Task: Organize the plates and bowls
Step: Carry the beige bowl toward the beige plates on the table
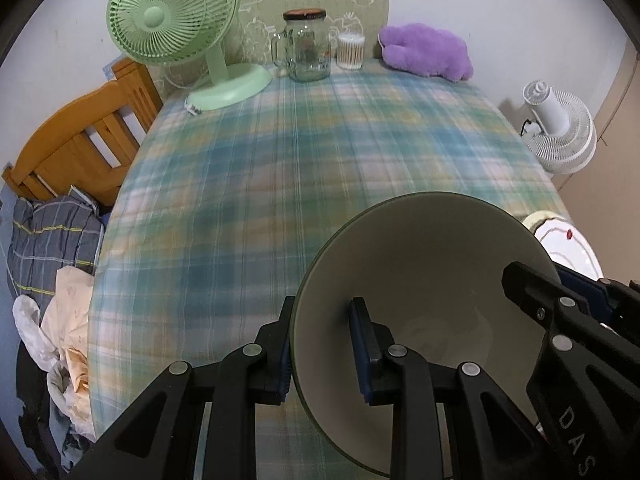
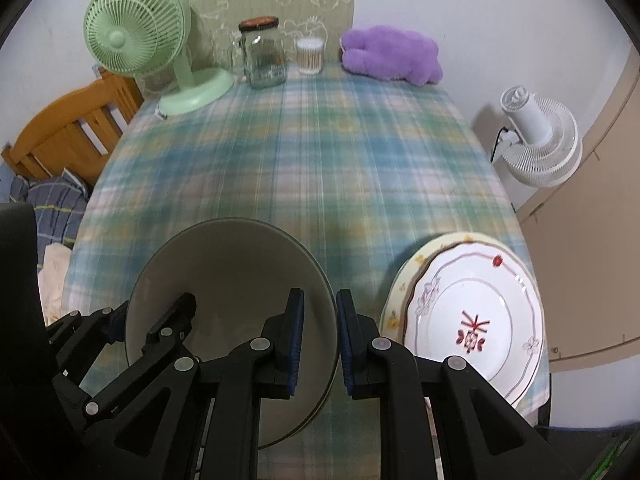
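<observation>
You've got the bowl [image 1: 420, 280] gripped by both: left gripper [image 1: 326, 354] clamped on its left rim, right gripper [image 2: 318, 346] clamped on its right rim. Bowl sits tilted over the plaid tablecloth [image 2: 312, 160], just left of 2 stacked plates [image 2: 472, 320].

A: Where does the bowl [image 2: 224, 280] sit?

B: Near edge of the table [image 2: 320, 168], left of the stacked plates [image 2: 472, 320] (upper plate on a wider one). The left gripper [image 1: 324, 352] straddles its left rim, the right gripper [image 2: 320, 344] its right rim.

A: And the far edge?

B: Left to right: desk fan [image 2: 136, 40], glass jar [image 2: 262, 56], cotton-swab tub [image 2: 310, 56], plush toy [image 2: 392, 56]. A standing fan [image 2: 536, 140] is off the table, right.
</observation>
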`<state>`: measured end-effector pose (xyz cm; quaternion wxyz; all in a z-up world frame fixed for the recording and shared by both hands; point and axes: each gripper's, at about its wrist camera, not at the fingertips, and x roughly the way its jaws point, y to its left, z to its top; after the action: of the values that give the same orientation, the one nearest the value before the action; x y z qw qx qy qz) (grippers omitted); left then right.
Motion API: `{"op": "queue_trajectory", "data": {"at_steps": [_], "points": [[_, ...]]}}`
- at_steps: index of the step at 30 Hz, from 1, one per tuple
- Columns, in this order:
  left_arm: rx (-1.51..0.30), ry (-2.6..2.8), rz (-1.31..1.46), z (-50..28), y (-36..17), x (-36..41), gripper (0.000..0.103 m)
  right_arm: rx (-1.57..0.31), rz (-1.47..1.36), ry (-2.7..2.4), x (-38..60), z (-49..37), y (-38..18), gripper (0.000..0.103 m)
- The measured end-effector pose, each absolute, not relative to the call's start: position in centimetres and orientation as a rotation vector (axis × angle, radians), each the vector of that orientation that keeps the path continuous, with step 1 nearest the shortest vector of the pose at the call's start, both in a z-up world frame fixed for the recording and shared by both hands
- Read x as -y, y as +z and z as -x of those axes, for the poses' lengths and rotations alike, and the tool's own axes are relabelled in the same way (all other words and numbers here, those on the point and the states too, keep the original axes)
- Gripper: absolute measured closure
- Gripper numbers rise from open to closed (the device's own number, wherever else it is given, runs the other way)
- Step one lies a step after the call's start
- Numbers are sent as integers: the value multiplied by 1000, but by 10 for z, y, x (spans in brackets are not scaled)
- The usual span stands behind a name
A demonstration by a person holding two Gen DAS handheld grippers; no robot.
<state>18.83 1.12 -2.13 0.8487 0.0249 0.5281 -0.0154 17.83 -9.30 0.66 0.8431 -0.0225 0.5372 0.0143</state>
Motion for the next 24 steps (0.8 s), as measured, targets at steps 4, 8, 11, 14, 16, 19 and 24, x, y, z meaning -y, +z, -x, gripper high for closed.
{"op": "queue_trajectory", "data": {"at_steps": [4, 8, 11, 14, 16, 19, 24], "points": [[-1143, -38, -50, -188, -31, -11, 79, -1174, 45, 23, 94, -178, -4, 83], [-1167, -50, -42, -187, -39, -9, 77, -1181, 55, 15, 94, -177, -9, 83], [-1162, -54, -43, -186, -39, -9, 77, -1175, 58, 13, 94, -178, -9, 83], [-1156, -55, -47, -187, -39, -8, 77, -1159, 54, 13, 94, -178, -9, 83], [-1154, -57, -48, -186, -39, -8, 76, -1153, 51, 12, 95, -177, -10, 83], [-1170, -76, -38, -187, -41, -10, 70, -1152, 57, 17, 94, -177, -10, 83], [-1160, -88, 0, -187, -34, -17, 50, -1154, 15, 43, 101, -173, -7, 83]]}}
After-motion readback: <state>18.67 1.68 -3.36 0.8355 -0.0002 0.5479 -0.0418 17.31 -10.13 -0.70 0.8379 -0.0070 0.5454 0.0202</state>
